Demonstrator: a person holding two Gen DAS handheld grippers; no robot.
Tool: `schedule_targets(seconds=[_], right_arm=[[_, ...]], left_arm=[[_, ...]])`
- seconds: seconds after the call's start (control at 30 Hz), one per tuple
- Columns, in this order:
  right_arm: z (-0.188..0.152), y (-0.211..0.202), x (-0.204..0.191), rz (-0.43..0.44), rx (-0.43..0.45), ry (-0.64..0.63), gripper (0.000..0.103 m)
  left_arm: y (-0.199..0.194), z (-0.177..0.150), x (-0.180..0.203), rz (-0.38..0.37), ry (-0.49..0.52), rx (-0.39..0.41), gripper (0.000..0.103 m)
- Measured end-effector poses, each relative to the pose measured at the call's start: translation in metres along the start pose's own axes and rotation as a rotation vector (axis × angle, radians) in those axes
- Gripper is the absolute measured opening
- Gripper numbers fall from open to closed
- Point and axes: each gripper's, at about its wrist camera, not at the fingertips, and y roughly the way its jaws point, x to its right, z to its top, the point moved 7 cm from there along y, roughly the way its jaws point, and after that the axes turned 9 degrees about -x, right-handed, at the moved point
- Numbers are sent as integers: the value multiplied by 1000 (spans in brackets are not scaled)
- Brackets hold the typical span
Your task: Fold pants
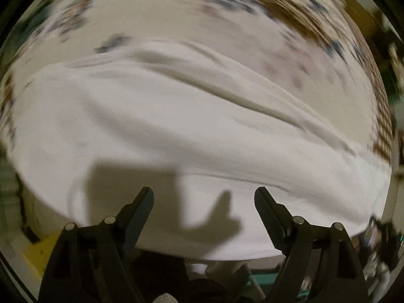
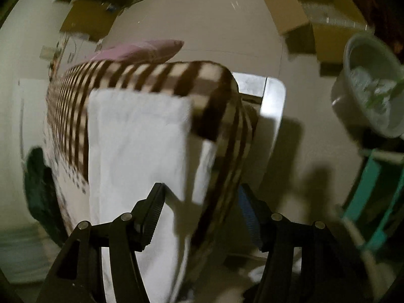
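Observation:
White pants [image 1: 176, 131] lie spread across a bed with a patterned cover [image 1: 227, 20], filling the middle of the left wrist view. My left gripper [image 1: 204, 197] is open, just above the near edge of the pants, holding nothing. In the right wrist view the white pants [image 2: 136, 151] drape over the corner of the bed on a brown checked blanket [image 2: 156, 75]. My right gripper [image 2: 200, 197] is open, its fingers on either side of the hanging cloth edge, not closed on it. Both views are motion-blurred.
A pink pillow [image 2: 141, 50] lies on the bed's far end. Cardboard boxes [image 2: 290, 10] sit on the floor beyond. A grey basin [image 2: 371, 85] rests on a teal stool [image 2: 373, 202] at right. A metal bed frame [image 2: 272, 96] shows by the bed's corner.

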Motion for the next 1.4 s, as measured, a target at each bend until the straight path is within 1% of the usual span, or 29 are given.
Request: schedule_targets(seconds=[0.07, 0.1, 0.2, 0.23, 0.27, 0.33, 0.37, 0.4, 0.43, 0.47, 0.5, 0.6, 0.67, 0.7, 0.73, 0.8, 0.83, 0.93, 1.03, 1.13, 1.23, 1.27, 1.3, 1.33, 1.4], right_arm=[[5, -2, -8, 57, 39, -17, 51], [6, -3, -12, 58, 51, -29, 42], [4, -10, -26, 118, 91, -46, 30], [2, -12, -30, 137, 98, -56, 30], [1, -12, -35, 153, 99, -67, 30], [1, -8, -42, 171, 87, -93, 31], [1, -3, -44, 169, 75, -101, 33], [3, 1, -44, 163, 66, -99, 34], [7, 9, -45, 175, 55, -96, 41], [9, 10, -46, 191, 57, -96, 44], [10, 11, -49, 210, 66, -98, 49], [12, 12, -60, 223, 67, -115, 50], [13, 13, -64, 212, 64, -120, 27], [13, 14, -66, 192, 65, -127, 20], [12, 13, -70, 176, 74, -136, 17], [7, 5, -82, 152, 95, -176, 14], [3, -1, -91, 146, 110, -207, 13], [-18, -23, -124, 135, 143, -316, 12], [-55, -44, -170, 139, 165, -459, 12], [-97, -53, -209, 147, 163, -585, 11], [-156, -45, -249, 151, 138, -723, 11], [-178, -38, -259, 147, 125, -761, 11], [-196, -30, -267, 140, 112, -799, 11], [-218, -18, -274, 129, 91, -838, 11], [-256, 5, -284, 109, 45, -890, 11]], left_arm=[[13, -1, 25, 9, 58, -20, 81], [18, -1, 34, 19, 81, -26, 81], [37, 1, 46, 49, 121, -56, 81], [45, 2, 46, 65, 123, -73, 81], [48, 3, 45, 65, 118, -78, 81], [53, 9, 45, 66, 121, -68, 89], [54, 11, 45, 68, 123, -67, 90], [55, 13, 45, 65, 122, -67, 95], [56, 16, 46, 61, 119, -69, 101], [60, 18, 44, 47, 113, -75, 103], [63, 20, 46, 42, 104, -78, 103], [65, 27, 47, 47, 82, -61, 103], [66, 31, 48, 47, 72, -57, 103], [66, 31, 48, 47, 68, -60, 103], [65, 32, 49, 44, 69, -66, 103], [62, 33, 43, 36, 69, -69, 103], [56, 42, 35, 26, 61, -64, 103], [35, 42, 23, -1, 23, -27, 103], [8, 41, 3, -20, -17, 20, 103], [-17, 40, -25, -54, -71, 49, 103], [-34, 35, -51, -61, -109, 62, 103], [-41, 34, -67, -66, -129, 70, 103], [-44, 23, -74, -64, -141, 73, 103], [-49, 22, -92, -61, -171, 79, 103], [-53, 1, -119, -61, -204, 87, 103]])
